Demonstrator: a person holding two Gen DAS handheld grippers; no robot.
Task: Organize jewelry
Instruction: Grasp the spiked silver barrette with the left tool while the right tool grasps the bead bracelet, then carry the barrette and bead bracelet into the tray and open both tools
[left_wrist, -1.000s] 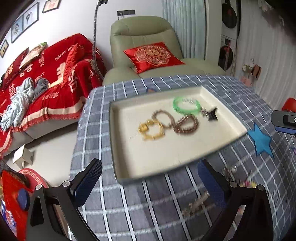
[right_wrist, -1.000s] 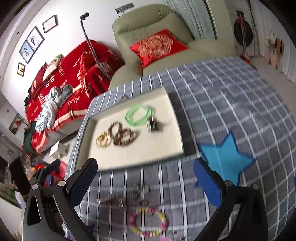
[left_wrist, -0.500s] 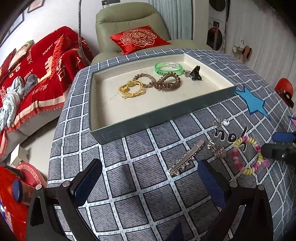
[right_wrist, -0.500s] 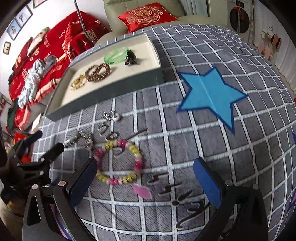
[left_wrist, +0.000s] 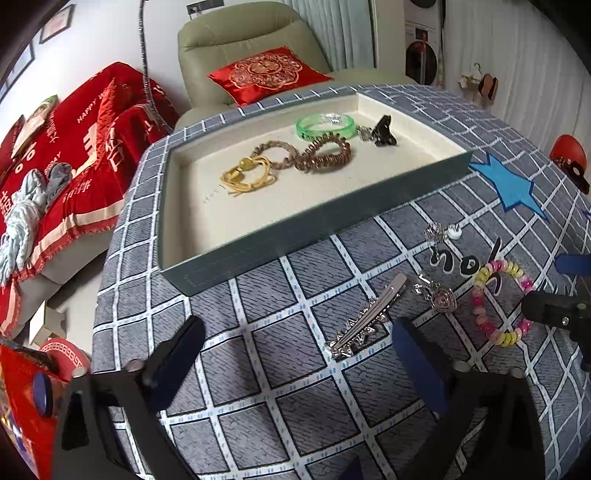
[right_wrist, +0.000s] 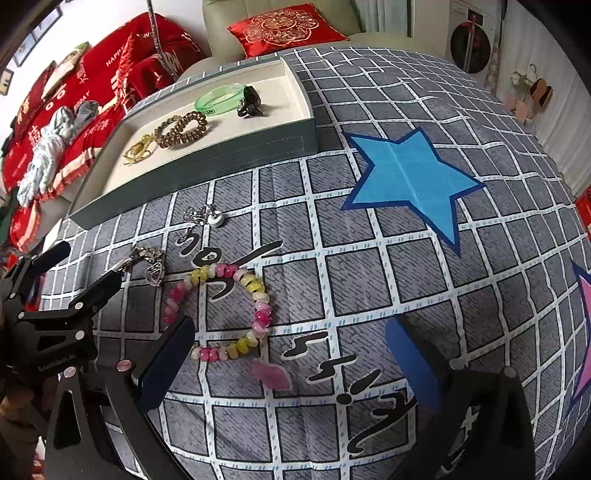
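Note:
A grey-green tray (left_wrist: 295, 236) with a cream lining holds a green bangle (left_wrist: 325, 125), a brown coil tie (left_wrist: 327, 153), a yellow cord bracelet (left_wrist: 247, 177) and a black clip (left_wrist: 384, 131). Loose on the checked cloth in front of it lie a silver hair clip (left_wrist: 365, 317), a heart charm (left_wrist: 439, 297), a small silver charm (left_wrist: 441, 230) and a pink-yellow bead bracelet (right_wrist: 255, 284). My left gripper (left_wrist: 299, 363) is open, low over the cloth, with the hair clip just ahead of its right finger. My right gripper (right_wrist: 290, 367) is open, and the bracelet lies beside its left finger.
A blue star (right_wrist: 406, 173) is printed on the cloth right of the tray (right_wrist: 207, 166). The table edge drops off at the left toward a red-covered sofa (left_wrist: 74, 147). A green armchair (left_wrist: 251, 40) stands behind the table. The left gripper (right_wrist: 86, 266) shows at the right wrist view's left edge.
Both grippers came down from above the tray to low over the cloth in front of it, close to the loose jewelry. Both stayed open.

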